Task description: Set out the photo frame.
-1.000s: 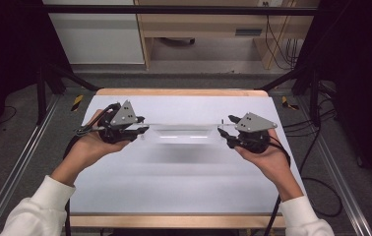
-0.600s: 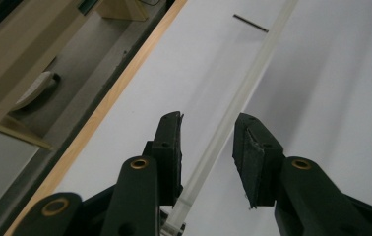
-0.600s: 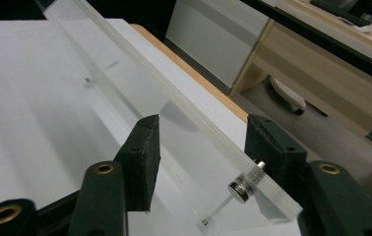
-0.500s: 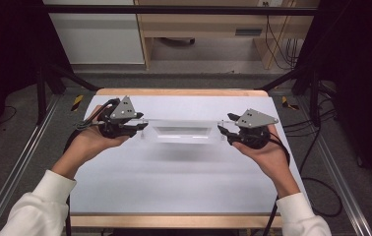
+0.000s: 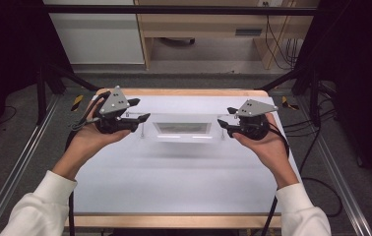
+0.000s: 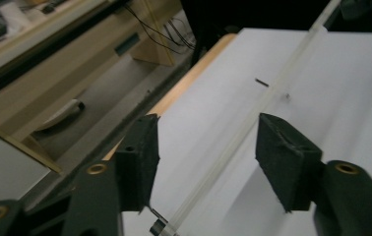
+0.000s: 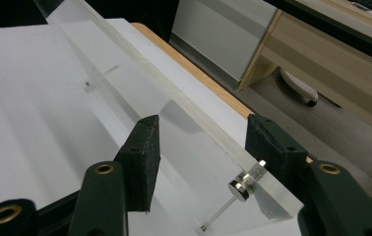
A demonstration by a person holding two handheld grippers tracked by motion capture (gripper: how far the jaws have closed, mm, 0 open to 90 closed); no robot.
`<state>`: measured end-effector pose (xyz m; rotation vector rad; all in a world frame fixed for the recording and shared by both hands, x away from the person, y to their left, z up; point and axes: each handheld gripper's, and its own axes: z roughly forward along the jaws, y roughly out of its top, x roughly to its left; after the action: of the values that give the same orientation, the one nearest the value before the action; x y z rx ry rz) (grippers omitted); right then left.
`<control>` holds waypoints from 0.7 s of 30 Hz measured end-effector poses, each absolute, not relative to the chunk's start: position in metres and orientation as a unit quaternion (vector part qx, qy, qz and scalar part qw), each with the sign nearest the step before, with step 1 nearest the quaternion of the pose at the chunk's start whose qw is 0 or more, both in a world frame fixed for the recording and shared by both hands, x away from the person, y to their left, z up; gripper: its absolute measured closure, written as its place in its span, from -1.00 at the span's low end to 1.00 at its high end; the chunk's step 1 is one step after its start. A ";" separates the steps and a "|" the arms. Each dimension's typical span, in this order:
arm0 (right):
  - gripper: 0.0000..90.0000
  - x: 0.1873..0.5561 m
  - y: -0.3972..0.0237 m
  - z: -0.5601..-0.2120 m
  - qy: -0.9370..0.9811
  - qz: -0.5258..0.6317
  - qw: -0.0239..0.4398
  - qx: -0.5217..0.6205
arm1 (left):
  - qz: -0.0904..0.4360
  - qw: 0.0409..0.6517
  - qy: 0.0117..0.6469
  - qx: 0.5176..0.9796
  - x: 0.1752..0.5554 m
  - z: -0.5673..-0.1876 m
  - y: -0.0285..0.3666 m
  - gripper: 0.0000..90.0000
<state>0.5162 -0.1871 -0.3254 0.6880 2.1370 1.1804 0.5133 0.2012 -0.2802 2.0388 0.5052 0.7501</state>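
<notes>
Tabletop: left gripper [image 5: 142, 123] apparently wider, clear panel [image 5: 183, 129] unclamped

Place: a lab or test room.
Clues: white bench [image 5: 184, 182] inside a metal frame [image 5: 7, 182], loose cables [image 5: 272, 39] on the floor, wooden desk [image 5: 208, 24] behind.

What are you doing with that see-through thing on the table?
A person holds a hand-held gripper in each hand at either end of a clear plastic stand, which sits on the white table. The left hand-held gripper has just opened its jaws: the stand's clear edge runs between them, but the pads are not pressing on it. The right hand-held gripper is open too, its jaws either side of the stand's other end, near a small metal bolt.
</notes>
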 end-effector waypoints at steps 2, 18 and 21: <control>0.06 0.520 -0.187 -0.324 0.803 0.446 0.297 0.262 | 0.307 0.456 0.225 0.805 0.511 -0.277 0.206 -0.25; -0.11 0.555 -0.188 -0.323 0.771 0.480 0.283 0.309 | 0.288 0.481 0.355 0.748 0.492 -0.330 0.265 -0.62; -0.13 0.560 -0.187 -0.322 0.768 0.482 0.281 0.314 | 0.280 0.472 0.368 0.751 0.488 -0.347 0.270 -0.62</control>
<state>0.5604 -0.1873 -0.3219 0.8425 2.0586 1.2924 0.4884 0.2701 -0.3471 1.8383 0.9023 0.6850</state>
